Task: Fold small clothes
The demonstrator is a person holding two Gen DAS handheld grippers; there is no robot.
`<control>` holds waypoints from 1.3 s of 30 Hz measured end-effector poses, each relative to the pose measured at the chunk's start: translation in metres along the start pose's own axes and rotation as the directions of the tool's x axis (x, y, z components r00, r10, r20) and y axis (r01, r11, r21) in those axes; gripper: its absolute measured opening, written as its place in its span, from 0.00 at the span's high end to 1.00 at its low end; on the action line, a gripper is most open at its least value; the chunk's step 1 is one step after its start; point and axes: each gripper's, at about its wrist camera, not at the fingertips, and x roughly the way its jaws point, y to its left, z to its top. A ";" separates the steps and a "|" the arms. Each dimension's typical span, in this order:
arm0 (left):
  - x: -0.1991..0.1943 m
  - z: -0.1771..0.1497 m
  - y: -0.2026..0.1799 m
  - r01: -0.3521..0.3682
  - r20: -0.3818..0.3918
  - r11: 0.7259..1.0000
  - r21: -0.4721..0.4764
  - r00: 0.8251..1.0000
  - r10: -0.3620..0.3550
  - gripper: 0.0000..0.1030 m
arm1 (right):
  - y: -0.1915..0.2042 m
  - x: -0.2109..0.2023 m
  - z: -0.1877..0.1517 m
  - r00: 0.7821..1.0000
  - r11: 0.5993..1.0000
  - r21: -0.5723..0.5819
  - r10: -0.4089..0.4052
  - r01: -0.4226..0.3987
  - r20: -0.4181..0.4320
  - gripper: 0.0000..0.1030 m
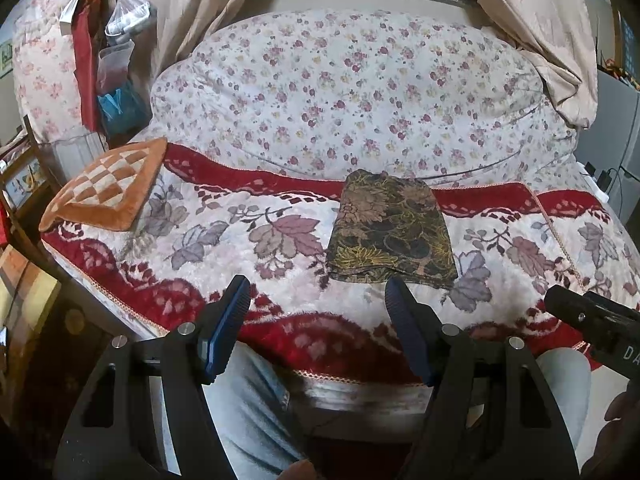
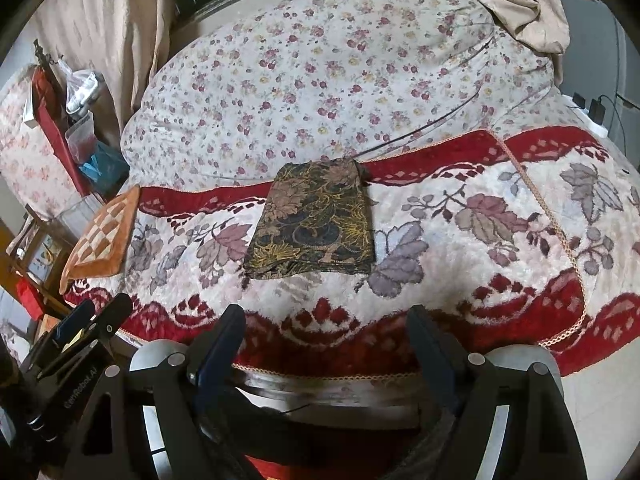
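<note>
Both the left gripper [image 1: 318, 292] and right gripper [image 2: 326, 322] hang released, empty; pinching the blanket [image 2: 460, 280] beneath the folded cloth [image 2: 314, 220] could undo it.

A: What is the garment like?
B: A small dark cloth [image 1: 390, 226] with a gold and tan flower print, folded flat into a rough rectangle.
A: Where does it lie?
B: On the bed's red-and-white leaf blanket [image 1: 224, 248], its far edge at the red border, its near hem slightly wavy.
</note>
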 end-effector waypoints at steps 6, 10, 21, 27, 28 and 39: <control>0.002 0.000 0.002 0.004 0.001 1.000 0.001 1.000 -0.004 0.32 | 0.002 0.001 0.001 1.000 1.000 -0.005 -0.008 0.008 0.000 0.22; 0.001 -0.003 0.001 0.004 0.001 1.000 0.006 1.000 -0.004 0.32 | 0.003 0.003 0.003 1.000 1.000 -0.015 -0.010 0.010 0.006 0.22; 0.001 -0.005 -0.001 0.005 0.001 1.000 0.010 1.000 -0.005 0.32 | 0.004 0.002 0.004 1.000 1.000 -0.020 -0.008 0.008 0.010 0.22; 0.001 -0.005 -0.003 0.004 -0.001 1.000 0.008 1.000 -0.004 0.32 | 0.005 0.002 0.003 1.000 1.000 -0.020 -0.010 0.010 0.010 0.22; 0.000 -0.006 -0.003 0.004 -0.001 1.000 0.009 1.000 -0.004 0.32 | 0.005 0.003 0.004 1.000 1.000 -0.021 -0.010 0.010 0.010 0.22; 0.005 -0.003 -0.003 0.004 -0.010 1.000 0.015 1.000 -0.004 0.32 | 0.004 0.002 0.011 1.000 1.000 -0.026 -0.011 0.012 0.017 0.22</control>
